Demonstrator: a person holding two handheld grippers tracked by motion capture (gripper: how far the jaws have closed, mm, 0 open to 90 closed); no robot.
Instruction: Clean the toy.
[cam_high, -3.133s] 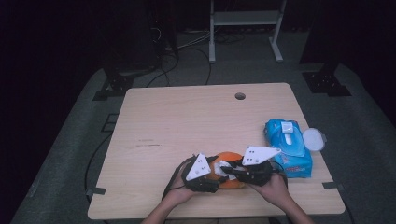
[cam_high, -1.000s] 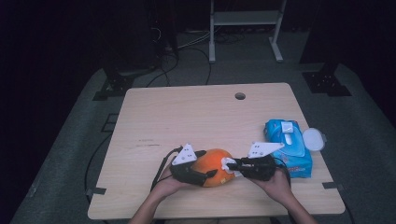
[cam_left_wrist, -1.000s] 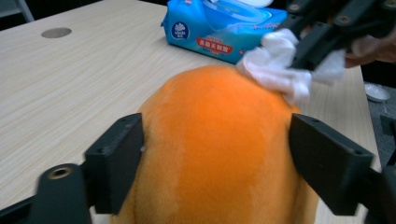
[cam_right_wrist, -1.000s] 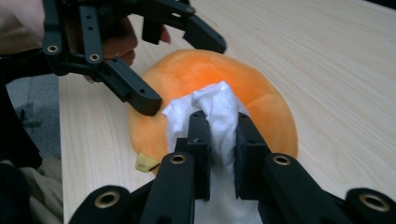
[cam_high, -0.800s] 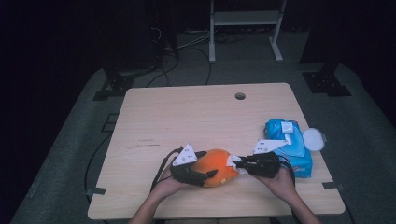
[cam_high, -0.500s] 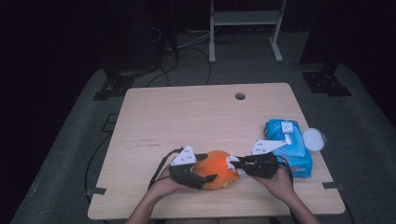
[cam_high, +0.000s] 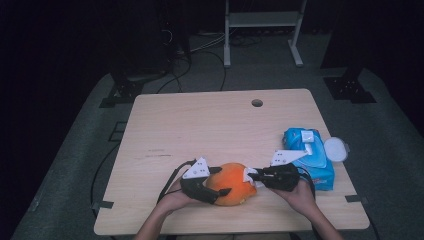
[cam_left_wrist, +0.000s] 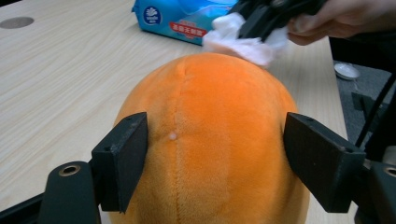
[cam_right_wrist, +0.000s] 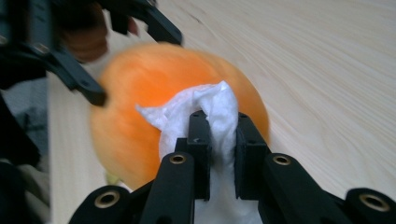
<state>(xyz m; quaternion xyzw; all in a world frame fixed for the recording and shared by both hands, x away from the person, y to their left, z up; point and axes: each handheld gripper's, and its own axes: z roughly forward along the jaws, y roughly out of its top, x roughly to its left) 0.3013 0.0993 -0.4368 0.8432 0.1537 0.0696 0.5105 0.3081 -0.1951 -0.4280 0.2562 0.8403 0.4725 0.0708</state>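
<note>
the left tool (cam_high: 212, 186) straddles the orange plush toy (cam_high: 231, 183) near the desk's (cam_high: 210, 125) front edge; its jaws have just been closing and sit against the toy's flanks. the right tool (cam_high: 252, 175) is clamped on a white wipe (cam_right_wrist: 212, 112), touching the toy's top. to wipe well, the left tool should brace the toy firmly while the right one drags the wipe in short, light strokes, keeping clear of the blue wipes pack (cam_high: 307, 152).
</note>
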